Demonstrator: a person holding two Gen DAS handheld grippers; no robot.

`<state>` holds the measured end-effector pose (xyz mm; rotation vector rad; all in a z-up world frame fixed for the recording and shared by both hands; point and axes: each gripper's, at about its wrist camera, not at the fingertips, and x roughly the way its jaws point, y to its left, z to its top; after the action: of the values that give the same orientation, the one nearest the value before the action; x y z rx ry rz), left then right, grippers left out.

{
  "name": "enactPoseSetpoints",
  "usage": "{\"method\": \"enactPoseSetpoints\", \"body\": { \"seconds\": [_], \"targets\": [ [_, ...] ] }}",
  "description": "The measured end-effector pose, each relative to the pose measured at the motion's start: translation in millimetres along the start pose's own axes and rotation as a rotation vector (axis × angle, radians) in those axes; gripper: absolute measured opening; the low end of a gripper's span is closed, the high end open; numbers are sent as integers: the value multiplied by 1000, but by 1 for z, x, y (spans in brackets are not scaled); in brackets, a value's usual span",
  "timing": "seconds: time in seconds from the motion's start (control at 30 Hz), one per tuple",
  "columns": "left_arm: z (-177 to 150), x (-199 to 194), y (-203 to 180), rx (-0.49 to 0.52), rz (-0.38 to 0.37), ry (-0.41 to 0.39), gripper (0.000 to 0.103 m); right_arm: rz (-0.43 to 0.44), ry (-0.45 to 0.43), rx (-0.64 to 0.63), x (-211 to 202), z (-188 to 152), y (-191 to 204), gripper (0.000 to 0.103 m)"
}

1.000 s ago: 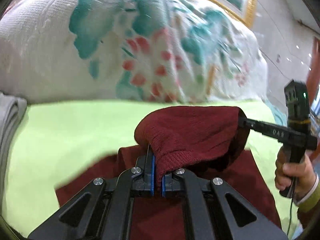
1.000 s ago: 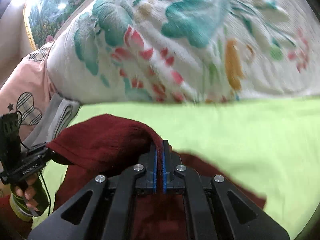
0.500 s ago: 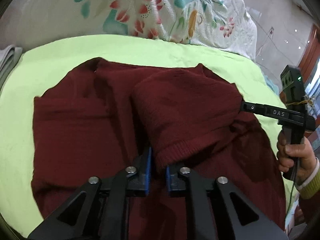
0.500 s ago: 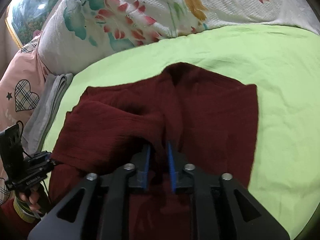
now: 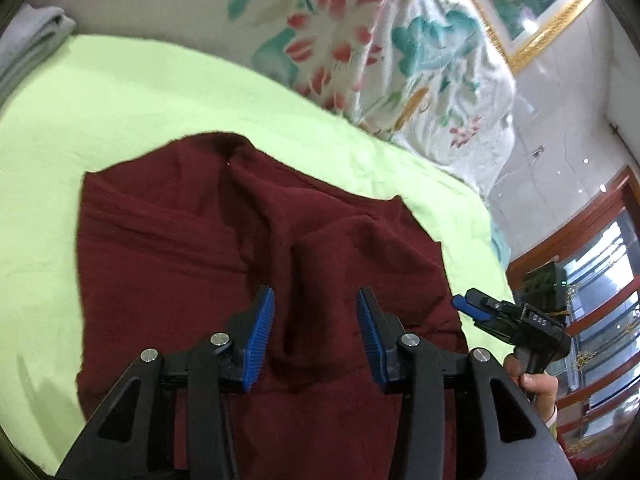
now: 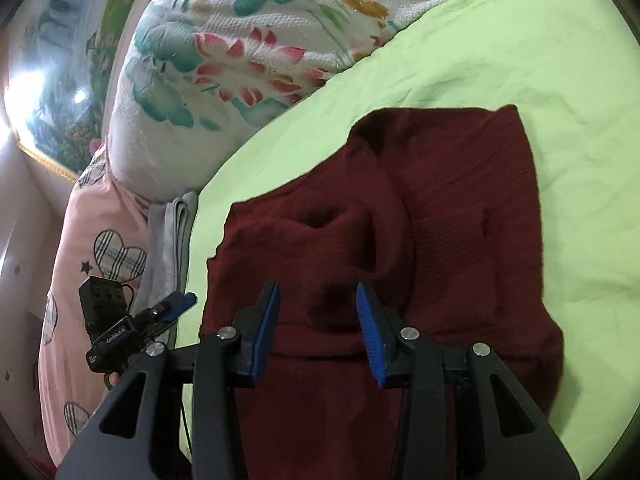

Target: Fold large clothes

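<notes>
Black tool [image 5: 316, 332], blue ribbed pads [image 5: 260, 332], seemingly silver screws

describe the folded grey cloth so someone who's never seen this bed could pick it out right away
Start at the big floral quilt heaped at the back of the lime green sheet. At the quilt's foot, along the sheet's edge, lies a folded grey cloth, wedged against the pink heart-print bedding. It is the only plain grey, neatly layered piece; the maroon sweater lies apart, out on the sheet.
</notes>
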<state>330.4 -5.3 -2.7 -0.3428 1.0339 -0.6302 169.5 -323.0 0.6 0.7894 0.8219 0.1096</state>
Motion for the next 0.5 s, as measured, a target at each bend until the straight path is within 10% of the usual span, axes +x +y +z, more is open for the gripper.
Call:
{"method": "enactPoseSetpoints", "body": {
  "seconds": [0.2,0.5],
  "targets": [
    [13,43,-3,24,46,104,43,-167,-63,-193,13,17,24,51],
    [10,54,18,-42,11,118,39,-199,62,-399,53,18,33,51]
  ]
}}
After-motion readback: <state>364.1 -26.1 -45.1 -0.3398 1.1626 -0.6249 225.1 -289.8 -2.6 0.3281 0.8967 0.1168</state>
